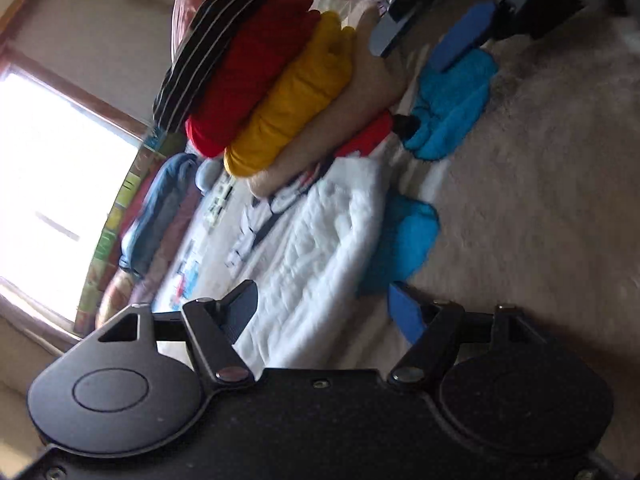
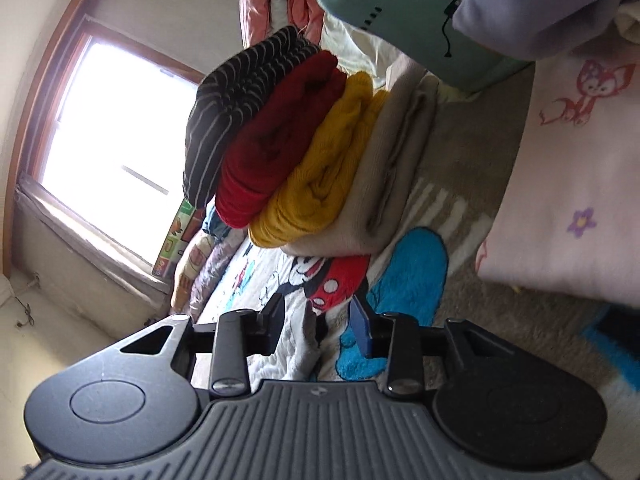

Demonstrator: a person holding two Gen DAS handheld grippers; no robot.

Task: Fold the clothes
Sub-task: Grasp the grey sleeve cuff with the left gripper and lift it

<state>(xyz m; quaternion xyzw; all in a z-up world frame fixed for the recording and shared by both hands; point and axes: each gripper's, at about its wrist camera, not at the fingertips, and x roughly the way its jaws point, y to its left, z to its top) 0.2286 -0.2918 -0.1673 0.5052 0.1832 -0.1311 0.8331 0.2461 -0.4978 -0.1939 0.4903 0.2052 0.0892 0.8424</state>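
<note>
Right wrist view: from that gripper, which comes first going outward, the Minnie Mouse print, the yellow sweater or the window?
From the right gripper:
1. Minnie Mouse print, on the bedspread just ahead.
2. Yellow sweater, mid-stack, beyond.
3. Window, far left wall.

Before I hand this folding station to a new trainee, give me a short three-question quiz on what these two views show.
1. True or false: the yellow sweater lies between the red sweater and the beige garment in the stack.
2. Which garment sits at the window end of the stack? A. black striped top B. beige C. yellow
3. Fill in: both the left tool and the right tool are ____.

Key: 1 true; 2 A; 3 open
</note>
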